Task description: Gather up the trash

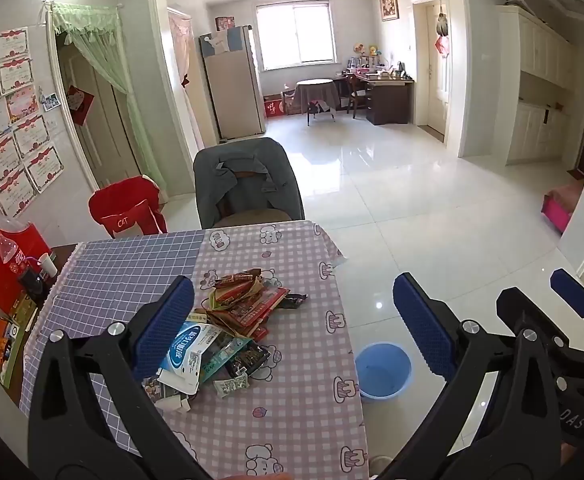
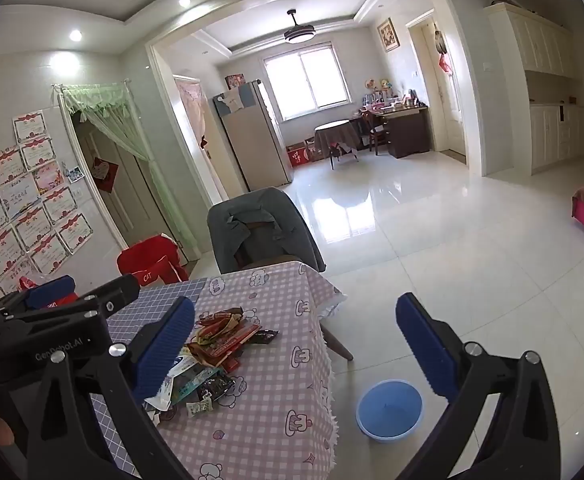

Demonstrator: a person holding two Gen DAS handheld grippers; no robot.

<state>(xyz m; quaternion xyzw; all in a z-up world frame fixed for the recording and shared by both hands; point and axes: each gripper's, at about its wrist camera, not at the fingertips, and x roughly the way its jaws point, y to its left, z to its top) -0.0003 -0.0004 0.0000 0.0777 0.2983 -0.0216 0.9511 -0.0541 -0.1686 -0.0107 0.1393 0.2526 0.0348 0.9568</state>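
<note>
Both my grippers [image 1: 292,320] [image 2: 296,344] gape empty above the wrappers [image 1: 227,328]; a loose pinch could scatter them past the bin [image 1: 384,372].

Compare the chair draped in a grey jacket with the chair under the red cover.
The grey-jacket chair stands at the far end of the table with the pink checked cloth; the red-covered chair stands off to the left, toward the curtained doorway. The grey garment hangs loose and crumpled; the red cover fits snugly and reads "CAT". Both stand empty with their backs covered in fabric.
</note>
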